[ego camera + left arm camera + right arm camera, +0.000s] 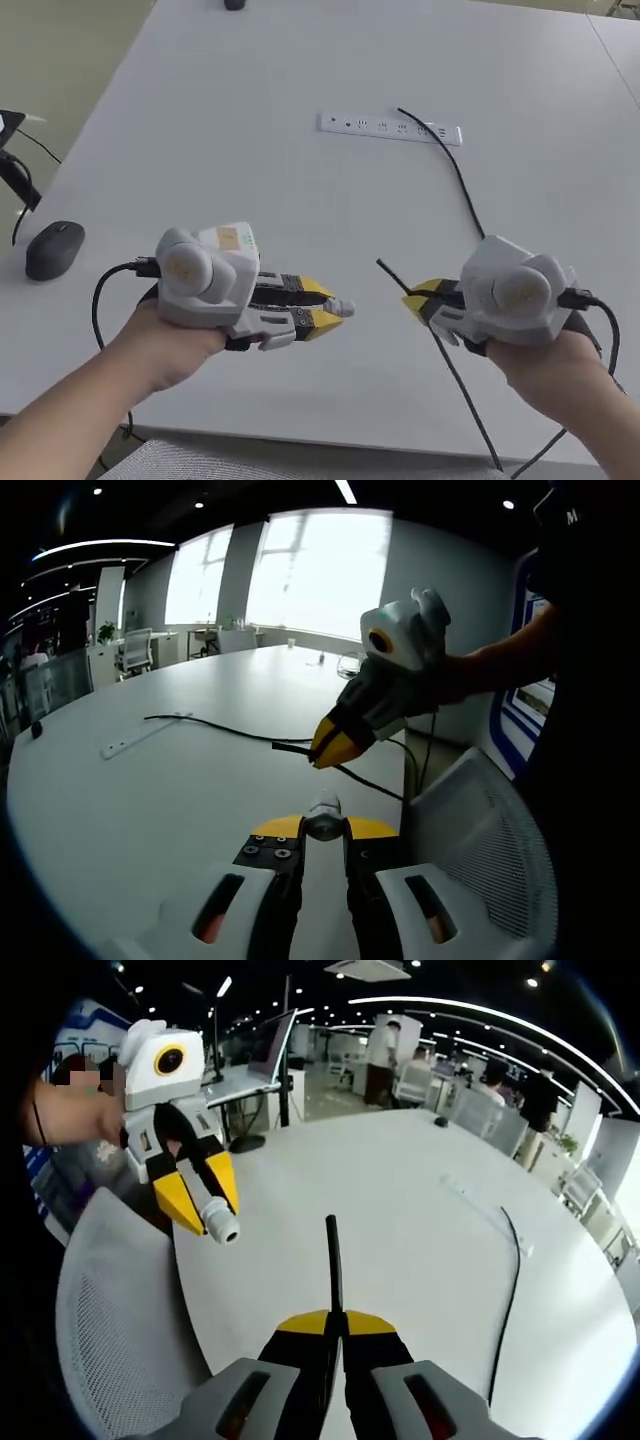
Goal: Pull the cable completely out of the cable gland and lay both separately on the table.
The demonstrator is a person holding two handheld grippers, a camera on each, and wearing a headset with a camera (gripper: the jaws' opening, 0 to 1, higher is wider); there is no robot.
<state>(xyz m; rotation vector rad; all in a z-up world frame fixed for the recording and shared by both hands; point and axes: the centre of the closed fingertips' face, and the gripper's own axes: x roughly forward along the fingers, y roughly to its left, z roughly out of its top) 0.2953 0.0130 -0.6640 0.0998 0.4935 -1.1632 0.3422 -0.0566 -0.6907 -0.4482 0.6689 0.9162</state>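
Your left hand [165, 340] and right hand [560, 365] are nearest, each holding a claw above the near edge of the white table [300, 190]. On the left, the left claw [330, 306] is clamped on the pale cable gland [341, 309], whose round end pokes out past the yellow tips toward the right. On the right, the right claw [413, 296] is closed tight on the black cable [452, 368]. A short free end of it sticks out beyond the tips toward the far left, and the rest trails off to the near right, past the table edge. Cable end and gland are near each other but apart, with open table showing between them, so the cable is out of the gland. Farther off lies a white power strip [390, 128]. A black wire [455, 175] runs from it down behind the right claw; you cannot tell whether it belongs to the same cable. At the left edge rests a dark mouse [55, 248].
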